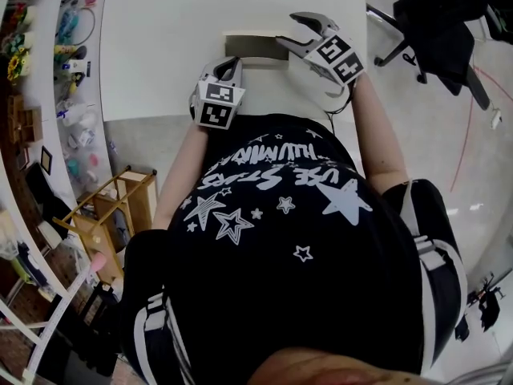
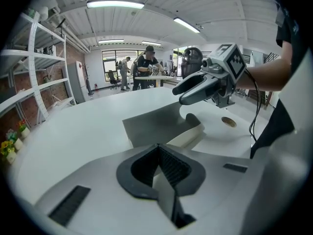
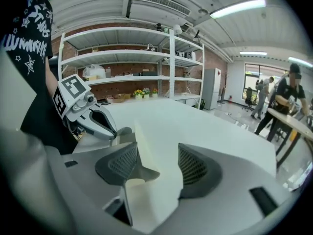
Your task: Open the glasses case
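Note:
The glasses case (image 1: 251,45) is a flat grey case with cream sides, lying near the front edge of the white table (image 1: 160,38). In the left gripper view its grey face (image 2: 156,124) spreads ahead of my left gripper (image 2: 157,153), which is shut on a thin cream edge of the case. My left gripper (image 1: 231,62) meets the case's near left corner. My right gripper (image 1: 288,29) stands open at the case's right end. In the right gripper view a cream panel of the case (image 3: 146,190) rises between the spread jaws of the right gripper (image 3: 156,165), leaning on the left pad.
A round brown grommet (image 2: 228,122) sits in the tabletop beyond the case. A wooden rack (image 1: 112,207) stands on the floor at left, and an office chair (image 1: 433,14) at right. White shelving (image 3: 127,62) lines the brick wall. People (image 2: 146,65) stand far off.

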Demonstrator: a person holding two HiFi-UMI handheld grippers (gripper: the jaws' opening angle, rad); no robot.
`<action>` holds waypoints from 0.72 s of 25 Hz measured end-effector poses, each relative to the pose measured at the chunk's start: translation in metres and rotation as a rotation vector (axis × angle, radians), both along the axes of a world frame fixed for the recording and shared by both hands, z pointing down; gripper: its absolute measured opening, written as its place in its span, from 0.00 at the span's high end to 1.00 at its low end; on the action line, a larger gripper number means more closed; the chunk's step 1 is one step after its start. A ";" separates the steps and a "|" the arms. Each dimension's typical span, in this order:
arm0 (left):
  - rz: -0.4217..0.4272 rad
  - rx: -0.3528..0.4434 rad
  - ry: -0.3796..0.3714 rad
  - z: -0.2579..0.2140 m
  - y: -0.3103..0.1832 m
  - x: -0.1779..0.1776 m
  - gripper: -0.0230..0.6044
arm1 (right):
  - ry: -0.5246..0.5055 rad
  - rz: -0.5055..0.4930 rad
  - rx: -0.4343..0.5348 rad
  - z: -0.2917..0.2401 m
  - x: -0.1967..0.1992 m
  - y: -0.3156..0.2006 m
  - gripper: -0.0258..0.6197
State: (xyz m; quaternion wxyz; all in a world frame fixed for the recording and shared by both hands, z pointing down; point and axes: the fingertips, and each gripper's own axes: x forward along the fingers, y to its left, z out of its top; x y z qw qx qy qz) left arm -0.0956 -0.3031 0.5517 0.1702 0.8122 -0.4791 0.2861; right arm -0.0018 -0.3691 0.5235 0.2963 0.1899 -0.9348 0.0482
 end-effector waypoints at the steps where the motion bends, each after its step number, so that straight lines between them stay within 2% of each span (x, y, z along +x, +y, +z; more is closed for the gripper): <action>1: 0.001 -0.001 0.000 0.000 0.000 0.000 0.94 | -0.010 0.013 -0.012 0.001 0.002 -0.002 0.53; 8: 0.000 -0.005 0.001 0.000 0.000 0.000 0.94 | -0.076 0.104 -0.101 0.012 0.008 -0.007 0.53; 12: -0.014 -0.009 0.003 -0.002 0.002 -0.005 0.94 | -0.074 0.115 -0.081 0.012 0.009 -0.004 0.53; 18: -0.043 0.029 0.028 -0.016 0.013 -0.017 0.94 | -0.073 0.150 -0.062 0.003 0.016 0.016 0.53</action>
